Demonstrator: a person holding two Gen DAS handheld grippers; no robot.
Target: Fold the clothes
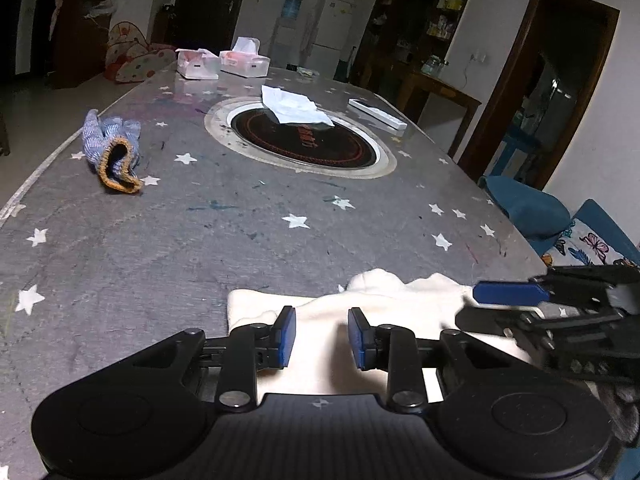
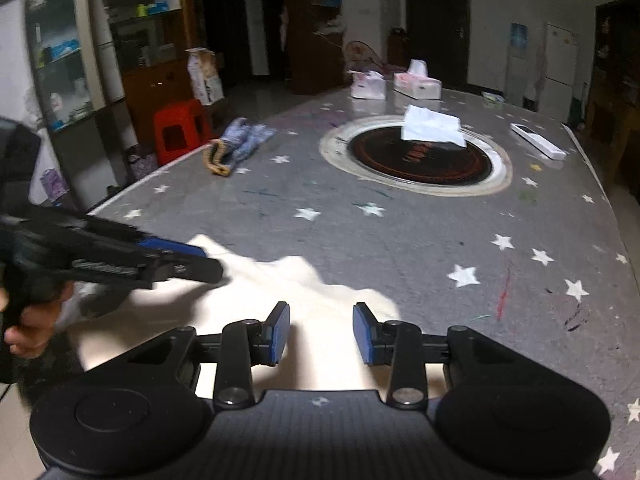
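A cream-white garment (image 1: pixel 416 286) lies rumpled at the near edge of the grey star-patterned table (image 1: pixel 200 240). My left gripper (image 1: pixel 321 314) hovers just over it, open, with nothing between the blue pads (image 1: pixel 286 336). In the right wrist view the same garment (image 2: pixel 292 280) spreads under my right gripper (image 2: pixel 321 308), which is open and holds nothing. Each gripper shows in the other's view: the right gripper (image 1: pixel 476 306) at the garment's right end, the left gripper (image 2: pixel 212 266) at its left end, held by a hand (image 2: pixel 28 332). A blue knit garment (image 1: pixel 112 148) with an orange cuff lies far left.
A round black cooktop (image 1: pixel 304 140) is set into the table's middle, with a crumpled white tissue (image 1: pixel 292 106) on it. Two tissue boxes (image 1: pixel 244 60) and a long white box (image 1: pixel 376 114) sit at the far end. A blue chair (image 1: pixel 528 208) stands right; a red stool (image 2: pixel 180 128) stands left.
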